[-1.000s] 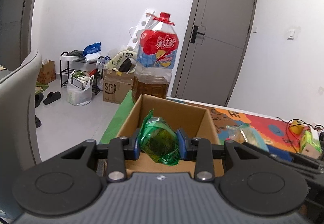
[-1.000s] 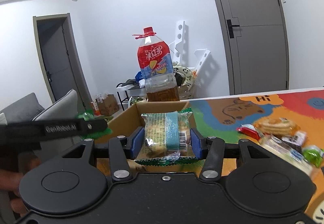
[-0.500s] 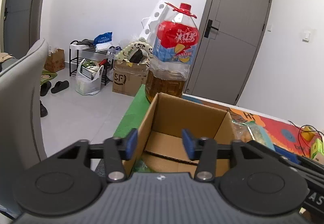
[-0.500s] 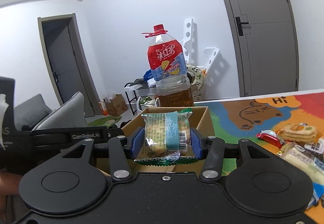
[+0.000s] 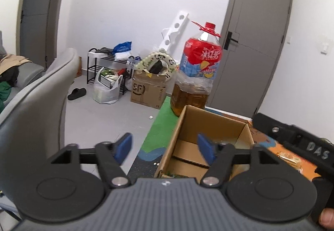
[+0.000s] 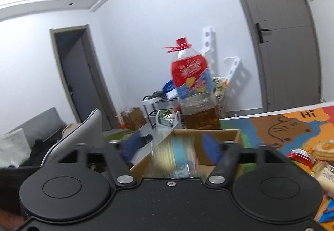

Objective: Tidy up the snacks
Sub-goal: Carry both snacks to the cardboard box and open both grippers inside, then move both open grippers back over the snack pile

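An open cardboard box [image 5: 210,126] stands on the table's left end; it also shows in the right wrist view [image 6: 208,133]. My left gripper [image 5: 165,148] is open and empty, over the box's near left corner. A bit of green wrapper [image 5: 173,174] lies low inside the box. My right gripper [image 6: 173,146] is open above the box. The cream snack pack with a teal band [image 6: 175,155] is blurred between the jaws, dropping free into the box. More snacks [image 6: 321,147] lie on the mat at right.
A large red-capped bottle of brown liquid [image 5: 196,78] stands just behind the box. A grey chair back [image 5: 39,97] is at left. The right gripper's body [image 5: 300,141] is at the box's right. The colourful mat [image 6: 292,126] covers the table.
My left gripper let the green snack fall into the box, then opened wider and shifted left. My right gripper has just opened, and the cream pack is falling into the box.
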`<state>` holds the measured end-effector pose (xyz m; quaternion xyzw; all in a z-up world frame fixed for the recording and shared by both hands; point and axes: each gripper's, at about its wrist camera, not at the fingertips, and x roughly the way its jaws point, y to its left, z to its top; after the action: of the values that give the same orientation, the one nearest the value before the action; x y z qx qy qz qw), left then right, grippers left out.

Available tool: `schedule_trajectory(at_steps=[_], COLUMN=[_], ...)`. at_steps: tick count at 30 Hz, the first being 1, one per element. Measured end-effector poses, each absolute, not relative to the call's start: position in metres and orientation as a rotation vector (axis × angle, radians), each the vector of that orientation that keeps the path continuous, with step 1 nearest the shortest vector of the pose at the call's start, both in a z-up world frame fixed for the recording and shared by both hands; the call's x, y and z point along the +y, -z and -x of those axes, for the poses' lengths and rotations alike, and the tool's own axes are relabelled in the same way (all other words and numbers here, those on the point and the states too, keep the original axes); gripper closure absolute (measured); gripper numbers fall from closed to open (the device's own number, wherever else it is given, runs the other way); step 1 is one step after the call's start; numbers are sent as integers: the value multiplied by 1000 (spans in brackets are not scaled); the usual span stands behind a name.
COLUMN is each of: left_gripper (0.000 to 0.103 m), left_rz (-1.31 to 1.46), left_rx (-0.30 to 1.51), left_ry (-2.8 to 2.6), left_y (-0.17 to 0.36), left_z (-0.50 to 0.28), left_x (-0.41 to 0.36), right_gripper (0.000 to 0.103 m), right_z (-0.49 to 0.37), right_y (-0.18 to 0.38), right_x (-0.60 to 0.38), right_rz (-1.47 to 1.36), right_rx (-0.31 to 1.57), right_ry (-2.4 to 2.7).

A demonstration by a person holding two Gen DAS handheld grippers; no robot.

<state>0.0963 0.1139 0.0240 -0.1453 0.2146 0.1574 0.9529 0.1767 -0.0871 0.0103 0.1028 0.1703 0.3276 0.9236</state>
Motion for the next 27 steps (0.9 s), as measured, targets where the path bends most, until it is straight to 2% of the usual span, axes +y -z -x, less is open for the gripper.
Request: schedule_trajectory(at_steps=[9,15,27], left_gripper=[12,7,6], left_rz=[281,291,229], left_rx=[450,445,406], left_ry=[-276,-260,-175], left_y=[-16,-14,-25], left_z=[-84,-76,-74], left_x=[83,57,0], right_gripper=[0,0,0], right_z=[-158,-148,-132], right_y=[3,13,15], right_x=[-140,-178,-238], right_rz=[-255,-262,-306], right_rx=[402,425,375], right_ry=[-615,-565,-511])
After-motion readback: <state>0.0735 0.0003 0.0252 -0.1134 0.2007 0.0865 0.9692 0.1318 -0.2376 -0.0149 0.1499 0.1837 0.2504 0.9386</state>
